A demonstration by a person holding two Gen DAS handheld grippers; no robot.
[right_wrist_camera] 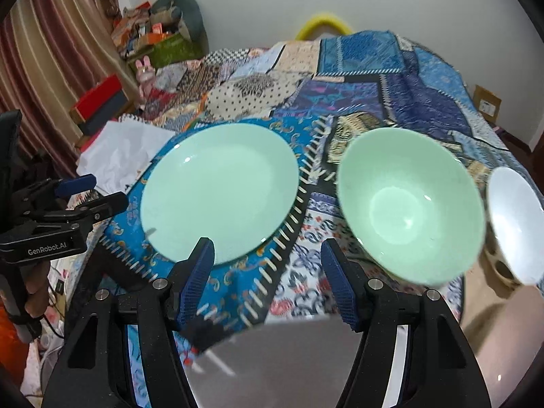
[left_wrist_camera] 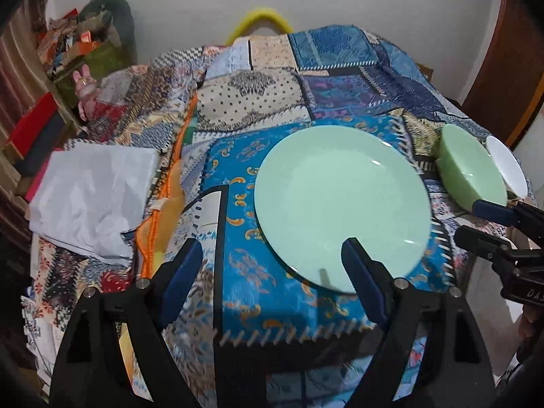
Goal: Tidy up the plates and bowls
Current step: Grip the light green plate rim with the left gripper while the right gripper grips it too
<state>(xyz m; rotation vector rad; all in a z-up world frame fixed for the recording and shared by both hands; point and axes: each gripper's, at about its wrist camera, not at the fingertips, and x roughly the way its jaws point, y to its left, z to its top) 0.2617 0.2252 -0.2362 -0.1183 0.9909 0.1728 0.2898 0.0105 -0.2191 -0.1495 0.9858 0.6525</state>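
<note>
A pale green plate (left_wrist_camera: pixel 340 204) lies flat on the patchwork cloth; it also shows in the right wrist view (right_wrist_camera: pixel 217 190). A green bowl (right_wrist_camera: pixel 408 204) stands to its right, also seen in the left wrist view (left_wrist_camera: pixel 469 166). A white bowl (right_wrist_camera: pixel 516 221) stands further right, at the frame edge (left_wrist_camera: pixel 506 163). My left gripper (left_wrist_camera: pixel 272 258) is open and empty, its right finger over the plate's near rim. My right gripper (right_wrist_camera: pixel 268 258) is open and empty, above the cloth between plate and green bowl.
The patchwork cloth (left_wrist_camera: pixel 258 102) covers the table. White crumpled paper (left_wrist_camera: pixel 91 197) lies at the left. Boxes and clutter (right_wrist_camera: pixel 153 37) stand at the back left by a curtain. The table's bare front edge (right_wrist_camera: pixel 289 357) shows below the cloth.
</note>
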